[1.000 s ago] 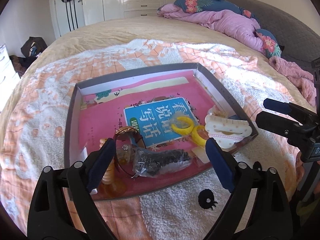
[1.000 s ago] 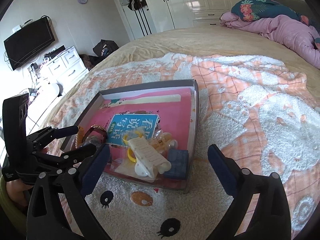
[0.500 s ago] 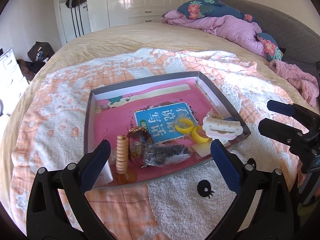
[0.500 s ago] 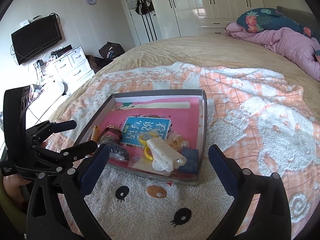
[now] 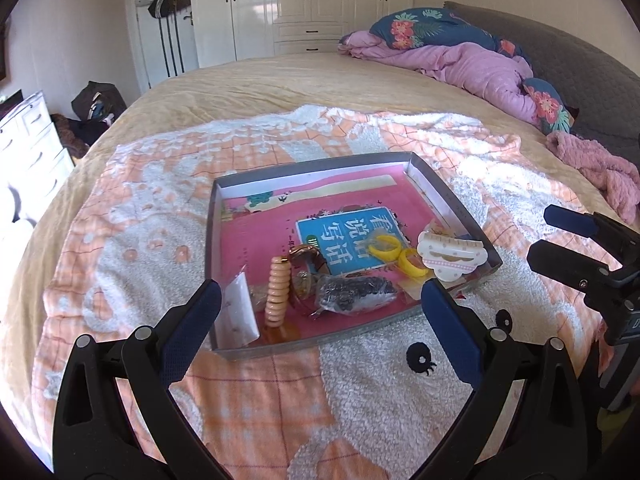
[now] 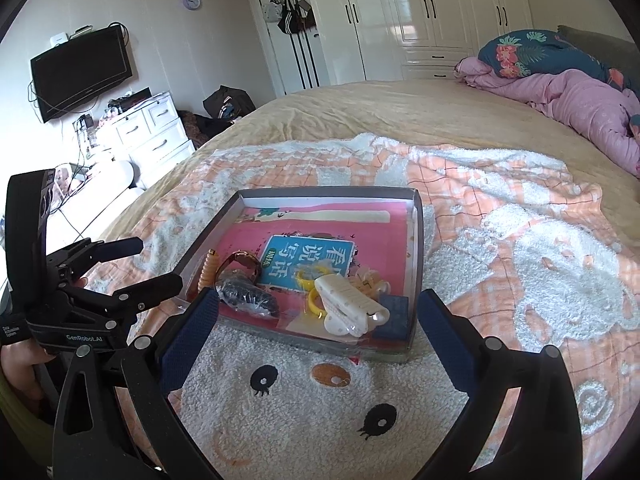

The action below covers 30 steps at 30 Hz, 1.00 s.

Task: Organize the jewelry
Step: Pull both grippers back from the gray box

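Shallow grey card tray (image 5: 456, 204) on fleecy blanket (image 5: 152, 208): beaded bracelet (image 5: 277, 292), yellow rings (image 5: 412, 263), scalloped white clip (image 5: 452, 254). Left gripper (image 5: 320, 312) and right gripper (image 6: 320, 312): jaws wide, empty.

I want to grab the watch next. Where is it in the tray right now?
The watch lies in the tray near its front edge, between the peach bead bracelet on its left and the blue book label, just behind the bag of dark beads.

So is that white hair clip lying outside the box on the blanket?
No, the white hair clip lies inside the shallow box, beside the yellow rings.
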Motion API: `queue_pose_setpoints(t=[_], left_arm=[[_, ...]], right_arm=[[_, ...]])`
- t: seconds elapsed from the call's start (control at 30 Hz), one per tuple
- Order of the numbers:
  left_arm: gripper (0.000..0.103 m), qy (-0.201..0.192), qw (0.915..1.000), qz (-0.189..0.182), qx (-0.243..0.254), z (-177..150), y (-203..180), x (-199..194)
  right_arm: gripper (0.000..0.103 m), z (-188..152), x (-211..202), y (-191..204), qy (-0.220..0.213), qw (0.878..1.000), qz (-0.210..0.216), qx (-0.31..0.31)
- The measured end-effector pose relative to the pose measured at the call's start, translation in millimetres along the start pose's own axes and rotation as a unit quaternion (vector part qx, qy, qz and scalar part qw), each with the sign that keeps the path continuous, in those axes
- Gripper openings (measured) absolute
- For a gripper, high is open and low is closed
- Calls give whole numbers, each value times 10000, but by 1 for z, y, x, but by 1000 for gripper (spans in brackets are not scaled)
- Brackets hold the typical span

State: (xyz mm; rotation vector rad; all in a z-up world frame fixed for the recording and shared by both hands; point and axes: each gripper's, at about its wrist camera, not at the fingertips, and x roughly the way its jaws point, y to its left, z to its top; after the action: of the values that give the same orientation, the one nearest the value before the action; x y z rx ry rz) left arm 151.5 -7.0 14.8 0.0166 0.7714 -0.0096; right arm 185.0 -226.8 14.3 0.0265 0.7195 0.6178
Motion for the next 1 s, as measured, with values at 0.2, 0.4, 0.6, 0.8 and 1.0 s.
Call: queue_pose_setpoints(t=[0.2,0.4,0.6,0.8,1.0], left_arm=[[94,-128,9998,12,-127,-2,9,-15],[94,-264,9994,11,-224,-6,18,-31],[94,-440,9986,11,-303,-11,24,-46],[94,-668,9971,-8,-352,-15,29,-62],[94,-824,9960,-4,-352,-19,30,-75]], right_arm=[[99,-1,-4,11,-36,10000,-12,-85],[99,-2,-13,24,-147,9998,-47,-159],[99,-3,-23,34,-274,9993,-74,-231],[99,-5,-31,45,-375,9988,-67,-315],[99,-8,-41,53,-482,9982,-40,-367]])
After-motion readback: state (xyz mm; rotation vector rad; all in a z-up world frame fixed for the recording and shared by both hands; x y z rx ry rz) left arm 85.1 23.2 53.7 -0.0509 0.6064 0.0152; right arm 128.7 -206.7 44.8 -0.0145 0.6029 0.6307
